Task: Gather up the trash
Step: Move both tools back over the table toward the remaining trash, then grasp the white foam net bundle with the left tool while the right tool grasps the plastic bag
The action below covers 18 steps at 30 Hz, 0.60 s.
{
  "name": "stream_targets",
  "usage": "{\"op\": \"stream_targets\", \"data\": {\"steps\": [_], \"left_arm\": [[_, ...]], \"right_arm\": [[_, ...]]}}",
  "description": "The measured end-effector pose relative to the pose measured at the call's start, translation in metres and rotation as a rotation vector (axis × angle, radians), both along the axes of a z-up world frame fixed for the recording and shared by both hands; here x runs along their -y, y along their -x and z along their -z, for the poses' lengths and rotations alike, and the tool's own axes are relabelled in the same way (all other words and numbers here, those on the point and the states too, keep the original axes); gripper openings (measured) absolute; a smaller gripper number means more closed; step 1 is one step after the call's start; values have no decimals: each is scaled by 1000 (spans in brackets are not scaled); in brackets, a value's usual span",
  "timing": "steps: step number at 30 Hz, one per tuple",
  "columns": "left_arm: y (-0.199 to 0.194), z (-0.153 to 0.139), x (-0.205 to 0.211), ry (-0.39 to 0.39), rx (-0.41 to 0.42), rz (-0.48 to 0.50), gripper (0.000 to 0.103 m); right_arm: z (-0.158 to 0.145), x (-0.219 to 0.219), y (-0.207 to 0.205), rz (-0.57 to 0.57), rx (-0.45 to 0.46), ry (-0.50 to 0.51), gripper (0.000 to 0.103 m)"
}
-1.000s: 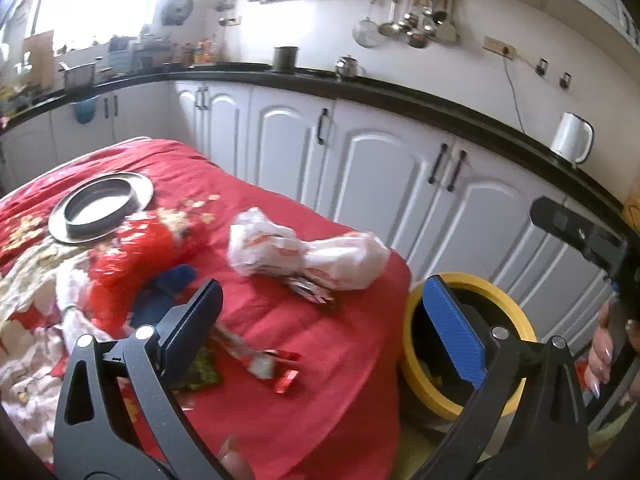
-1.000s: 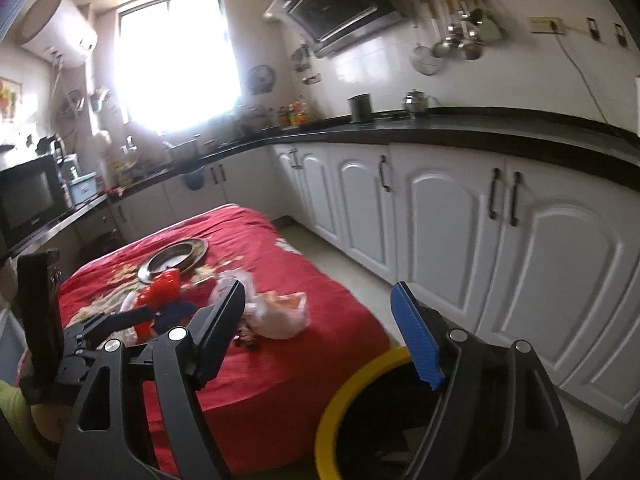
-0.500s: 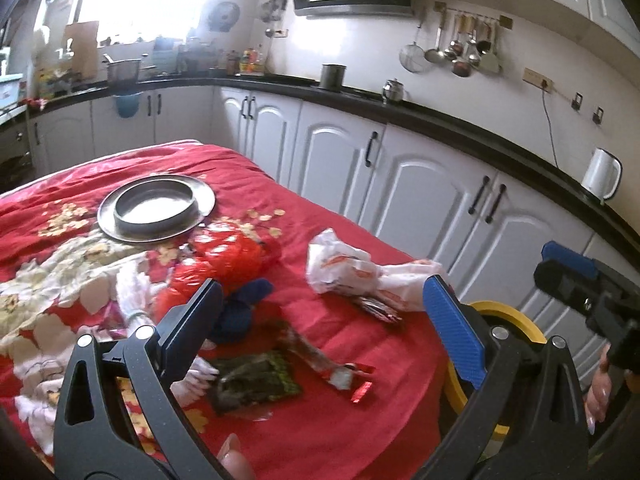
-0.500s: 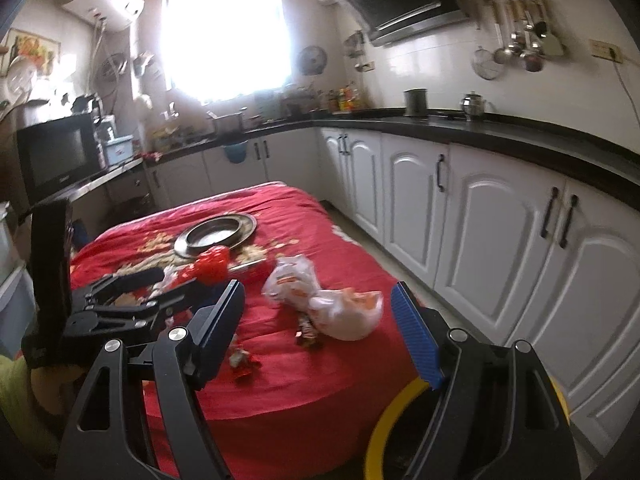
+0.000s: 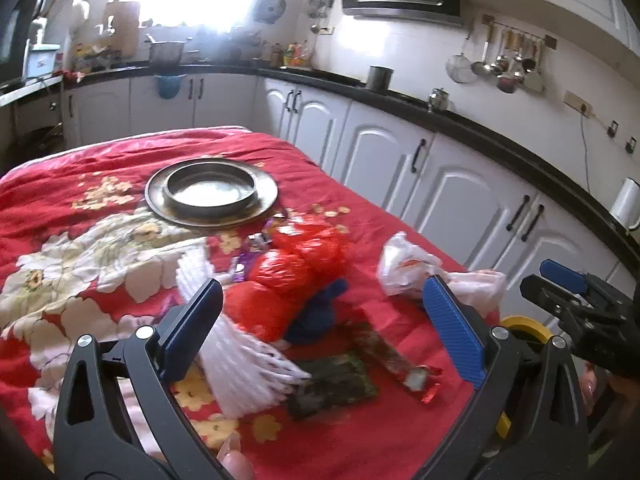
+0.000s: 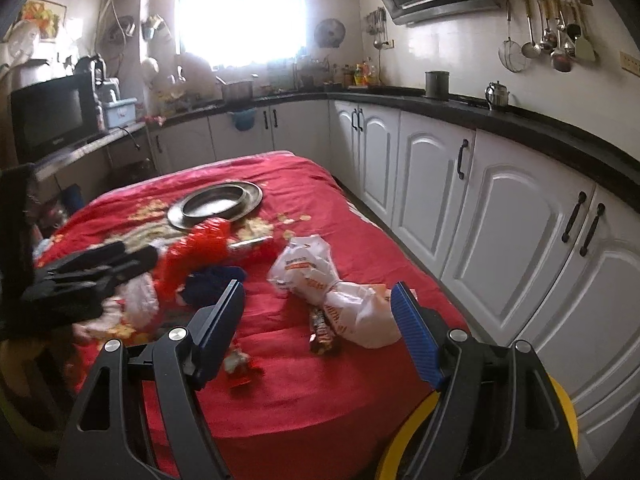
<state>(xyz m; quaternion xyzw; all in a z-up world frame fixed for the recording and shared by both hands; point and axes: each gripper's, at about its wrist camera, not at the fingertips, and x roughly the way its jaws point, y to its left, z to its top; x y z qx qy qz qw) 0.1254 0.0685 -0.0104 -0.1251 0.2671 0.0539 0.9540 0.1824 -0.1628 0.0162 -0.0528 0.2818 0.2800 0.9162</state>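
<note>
A: Biggest thing here is that table (image 6: 304,408) under the red flowered cloth (image 5: 120,168), with white cupboards (image 6: 508,216) running along the wall behind it.

B: And low at the table's near corner, a bin with a yellow rim (image 6: 564,404). You only catch a slice of it behind the right gripper's frame.

A: On the cloth, far end, a round metal tray (image 5: 212,192) with a shallow dish in it. Closer in, the rubbish is heaped up: a crumpled red plastic bag (image 5: 296,264) lying against something dark blue (image 5: 320,312), and a bundle of white fringe (image 5: 244,356) beside that.

B: Off toward the cupboards there's a white printed bag (image 6: 328,292), knotted in the middle, near the table's edge.

A: What about the grippers?

B: The left gripper (image 5: 320,336) hangs over the heap, jaws wide, nothing between the pads. The right gripper (image 6: 320,328) is wide too, empty, pointing down at the white bag.

A: The small bits?

B: A dark green packet (image 5: 332,384) lies flat just beside the fringe. Next to it there's a long wrapper (image 5: 396,360) with a red twisted end. By the white bag there's a brown snack wrapper (image 6: 322,330), touching it. A little red-and-silver scrap (image 6: 240,364) sits apart, nearer the left pad. All of it is still on the cloth.
</note>
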Motion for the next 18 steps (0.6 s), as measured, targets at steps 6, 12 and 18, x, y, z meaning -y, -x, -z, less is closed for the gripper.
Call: {"op": "stream_targets", "data": {"steps": [6,12,18], "left_arm": [[-2,10,-22,18,-29,-53,92],[-6,28,-46,103,-83,-100,92],[-6,45,-65,220,-118,-130,92]], "right_arm": [[19,-5,-31,29,-32,48,72],[38,-8,-56,38,-84,83,63],[54,-8,-68,42,-136,96,47]]}}
